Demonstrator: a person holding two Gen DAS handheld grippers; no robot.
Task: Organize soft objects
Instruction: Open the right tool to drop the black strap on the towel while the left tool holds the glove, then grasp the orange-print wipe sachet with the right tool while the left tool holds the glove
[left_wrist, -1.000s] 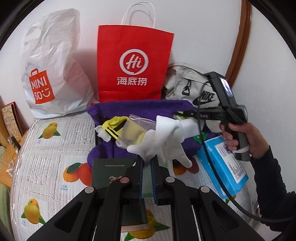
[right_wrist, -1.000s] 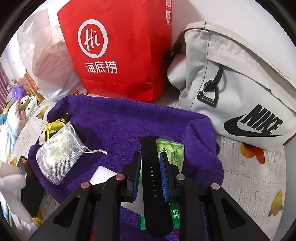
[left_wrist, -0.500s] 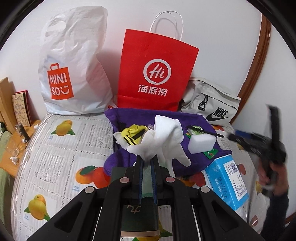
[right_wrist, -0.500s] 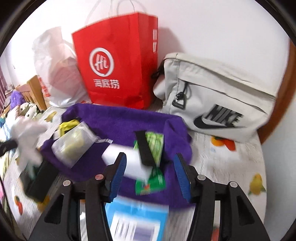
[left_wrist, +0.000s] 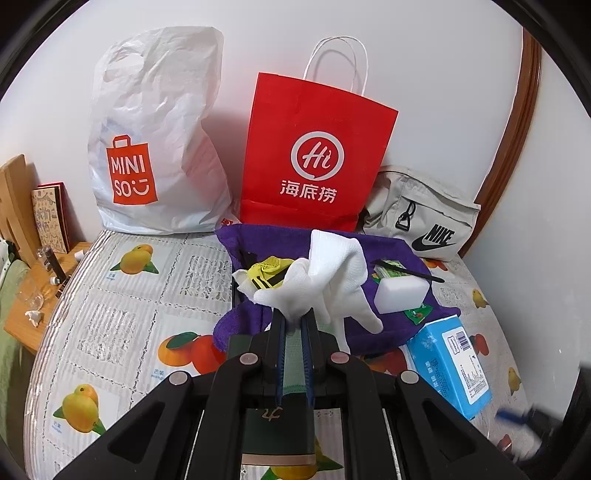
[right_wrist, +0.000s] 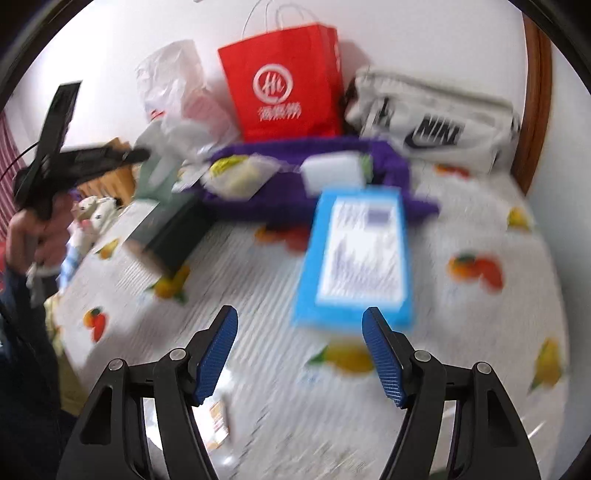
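My left gripper (left_wrist: 294, 314) is shut on a white glove (left_wrist: 325, 273), which hangs above the near edge of a purple towel (left_wrist: 388, 251). On the towel lie a yellow mesh item (left_wrist: 271, 264), a white sponge block (left_wrist: 400, 293) and a black strap (left_wrist: 406, 271). My right gripper (right_wrist: 301, 314) is over the fruit-print bedcover (right_wrist: 240, 295), short of a blue tissue pack (right_wrist: 354, 254). Its jaws are opening and nothing is between them. The right wrist view is motion-blurred.
A red paper bag (left_wrist: 314, 155), a white Miniso bag (left_wrist: 155, 147) and a grey Nike bag (left_wrist: 424, 218) stand against the wall. A dark green booklet (left_wrist: 273, 435) lies under my left gripper. A wooden side table (left_wrist: 33, 306) with small items is at the left.
My right gripper let go of the black strap, opened and drew back from the towel toward the bed's near side. My left gripper keeps the glove and has barely shifted.
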